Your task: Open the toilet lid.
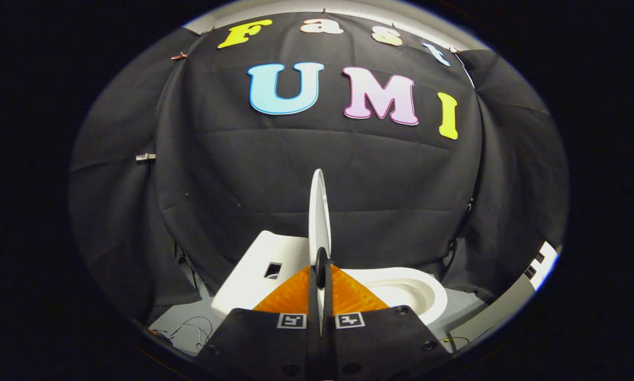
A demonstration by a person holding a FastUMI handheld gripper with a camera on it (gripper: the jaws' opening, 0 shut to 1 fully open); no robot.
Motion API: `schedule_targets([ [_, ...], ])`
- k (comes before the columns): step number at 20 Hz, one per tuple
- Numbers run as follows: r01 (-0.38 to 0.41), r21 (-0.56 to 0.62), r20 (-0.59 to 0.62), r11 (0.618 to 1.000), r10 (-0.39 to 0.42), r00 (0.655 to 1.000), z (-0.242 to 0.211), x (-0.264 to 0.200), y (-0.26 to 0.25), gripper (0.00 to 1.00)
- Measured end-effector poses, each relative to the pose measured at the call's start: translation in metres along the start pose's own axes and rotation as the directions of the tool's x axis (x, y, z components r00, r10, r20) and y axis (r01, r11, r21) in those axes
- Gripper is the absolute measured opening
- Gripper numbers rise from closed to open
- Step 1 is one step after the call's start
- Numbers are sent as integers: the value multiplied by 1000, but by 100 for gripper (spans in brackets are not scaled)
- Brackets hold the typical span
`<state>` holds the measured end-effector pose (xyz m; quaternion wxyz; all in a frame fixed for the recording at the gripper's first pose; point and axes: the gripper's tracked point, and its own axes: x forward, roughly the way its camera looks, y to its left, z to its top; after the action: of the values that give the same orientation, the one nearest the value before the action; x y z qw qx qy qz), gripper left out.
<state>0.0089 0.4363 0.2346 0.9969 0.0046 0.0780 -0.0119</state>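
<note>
Upright toilet lid (pixel 319 211) edge-on between jaws

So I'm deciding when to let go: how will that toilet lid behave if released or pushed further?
The toilet lid stands edge-on, about upright, pinched in the gripper. It looks like thin, rigid plastic, so it probably won't flex. It could swing either way if released. Its glossy surface may slip.

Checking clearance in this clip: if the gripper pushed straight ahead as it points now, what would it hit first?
Nothing new: the gripper is shut on the lid, held edge-on between its fingers. Beyond the lid, the black cloth wall seems next, though depth is unclear.
</note>
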Motion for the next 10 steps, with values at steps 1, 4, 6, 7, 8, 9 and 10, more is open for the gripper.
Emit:
schedule_targets([
  [1,4,-15,3,1000,-4,1000,0,-1,5,5],
  [4,-29,-32,0,999,29,1000,-4,-4,27,7],
  [6,-44,-55,8,997,45,999,-5,-7,43,7],
  [7,-61,-62,6,996,61,998,-7,-7,51,7],
  [8,-66,-67,8,996,67,998,-7,-8,54,7],
  [9,-67,-71,7,995,67,998,-8,-8,53,8],
  [10,-56,-70,13,996,57,998,-8,-8,50,8],
])
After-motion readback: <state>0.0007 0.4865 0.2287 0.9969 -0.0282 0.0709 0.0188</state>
